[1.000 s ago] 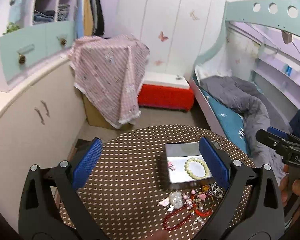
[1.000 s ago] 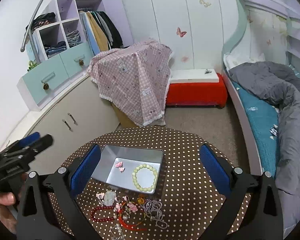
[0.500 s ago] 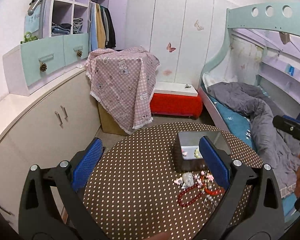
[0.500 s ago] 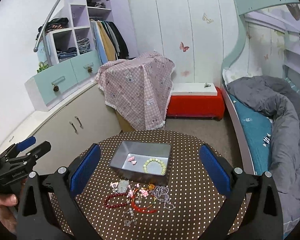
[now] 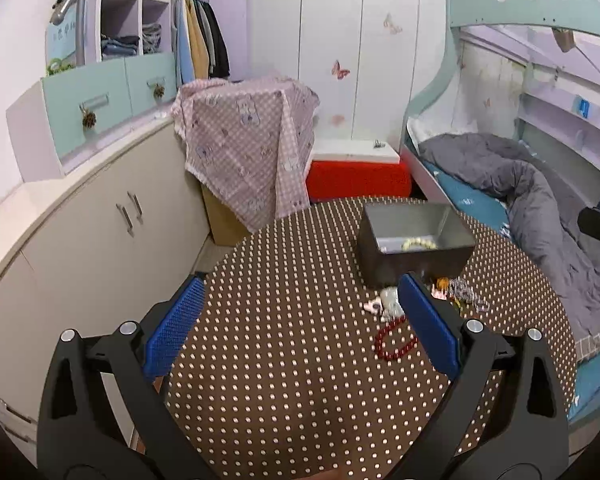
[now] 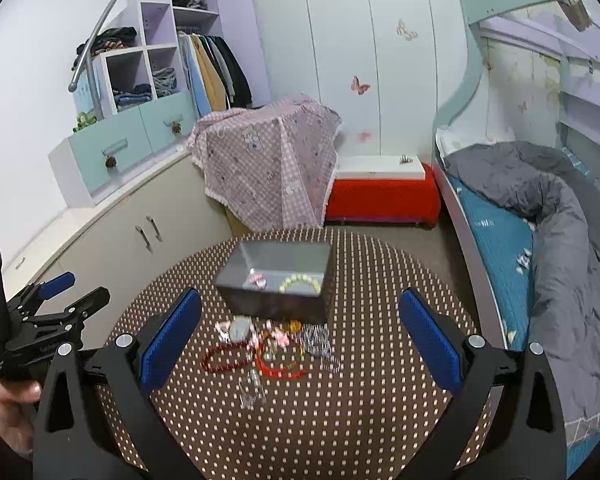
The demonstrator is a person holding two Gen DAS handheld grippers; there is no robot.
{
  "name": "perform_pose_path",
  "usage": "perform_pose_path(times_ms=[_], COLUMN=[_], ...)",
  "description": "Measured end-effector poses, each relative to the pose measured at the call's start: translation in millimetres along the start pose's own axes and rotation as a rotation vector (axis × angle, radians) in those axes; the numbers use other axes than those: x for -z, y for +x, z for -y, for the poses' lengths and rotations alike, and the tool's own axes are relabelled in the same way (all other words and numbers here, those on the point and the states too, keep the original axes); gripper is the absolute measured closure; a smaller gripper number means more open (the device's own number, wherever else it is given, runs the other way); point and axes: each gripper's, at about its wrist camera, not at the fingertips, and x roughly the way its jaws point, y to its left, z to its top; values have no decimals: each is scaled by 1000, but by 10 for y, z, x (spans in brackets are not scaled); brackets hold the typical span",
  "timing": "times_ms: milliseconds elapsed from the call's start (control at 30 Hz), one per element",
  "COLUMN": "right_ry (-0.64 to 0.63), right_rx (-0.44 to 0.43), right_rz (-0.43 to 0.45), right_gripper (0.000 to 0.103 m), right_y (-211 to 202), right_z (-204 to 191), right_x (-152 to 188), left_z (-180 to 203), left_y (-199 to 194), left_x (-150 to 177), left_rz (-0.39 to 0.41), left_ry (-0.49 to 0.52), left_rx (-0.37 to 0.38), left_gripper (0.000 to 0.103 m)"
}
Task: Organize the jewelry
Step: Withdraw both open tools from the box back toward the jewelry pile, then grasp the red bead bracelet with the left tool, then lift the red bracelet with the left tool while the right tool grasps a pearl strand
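A grey metal box (image 6: 276,296) (image 5: 412,258) stands on the round brown dotted table (image 6: 340,420) (image 5: 284,320). Inside it lie a pale green bead bracelet (image 6: 300,282) (image 5: 419,243) and a small pink piece (image 6: 258,280). In front of the box lies a pile of loose jewelry (image 6: 276,340): a dark red bead bracelet (image 6: 222,356) (image 5: 394,340), a red cord loop (image 6: 282,370), a silver chain (image 6: 318,338). My left gripper (image 5: 300,320) is open and empty, left of the pile. My right gripper (image 6: 300,336) is open and empty, held back above the pile.
The left gripper also shows at the left edge of the right wrist view (image 6: 40,320). Beige cabinets (image 6: 132,236) run along the left. A pink checked cloth (image 6: 268,164) covers something behind the table. A red bench (image 6: 380,196) and a bed (image 6: 540,240) lie beyond and right.
Both grippers have pulled back and tilted up from the table, so the box and the jewelry pile look smaller and farther away. Both stayed open and empty.
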Motion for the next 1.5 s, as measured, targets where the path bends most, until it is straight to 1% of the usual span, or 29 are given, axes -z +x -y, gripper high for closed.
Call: perform_pose_path(times_ms=[200, 367, 433, 500, 800, 833, 867, 900, 967, 1000, 1033, 1067, 1100, 1133, 1200, 1400, 1467, 1500], right_ry=[28, 38, 39, 44, 59, 59, 58, 57, 54, 52, 50, 47, 43, 36, 24, -18, -36, -45], right_rx=[-7, -17, -18, -20, -19, -20, -22, -23, -23, -24, -26, -29, -30, -34, -49, -89, -110, -116], right_rz=[-81, -127, -141, -150, -198, -201, -205, -208, -216, -221, -224, -229, -234, -239, -251, -330, -341, -349], right_gripper=[8, 8, 8, 8, 8, 8, 8, 8, 8, 8, 8, 8, 8, 8, 8, 8, 14, 23], right_y=[207, 351, 395, 423, 579, 591, 602, 612, 634, 642, 649, 662, 676, 687, 724, 949, 1022, 1065], right_z=[59, 86, 106, 133, 207, 218, 227, 226, 218, 212, 204, 196, 183, 164, 114, -36, -105, -138], right_x=[240, 377, 413, 438, 532, 540, 551, 559, 576, 585, 588, 597, 604, 620, 644, 799, 818, 823], left_z=[146, 298, 352, 397, 564, 577, 593, 600, 578, 599, 620, 630, 642, 635, 605, 486, 408, 376], left_y=[189, 520, 674, 775, 1123, 1160, 1184, 1200, 1198, 1171, 1146, 1130, 1117, 1097, 1039, 757, 704, 676], left_x=[204, 359, 410, 443, 549, 561, 578, 590, 579, 579, 580, 580, 578, 580, 598, 597, 577, 572], left_rz=[-66, -143, -178, -198, -279, -290, -300, -309, -309, -305, -303, -305, -308, -311, -306, -258, -244, -237], left_ry=[39, 71, 81, 91, 159, 169, 174, 170, 149, 163, 173, 176, 177, 174, 149, 127, 114, 105], left_rx=[13, 30, 35, 44, 38, 45, 61, 93, 147, 168, 184, 196, 207, 222, 245, 254, 252, 250], left_gripper=[8, 8, 8, 8, 8, 12, 20, 25, 46, 53, 73, 85, 92, 95, 95, 95, 95, 95])
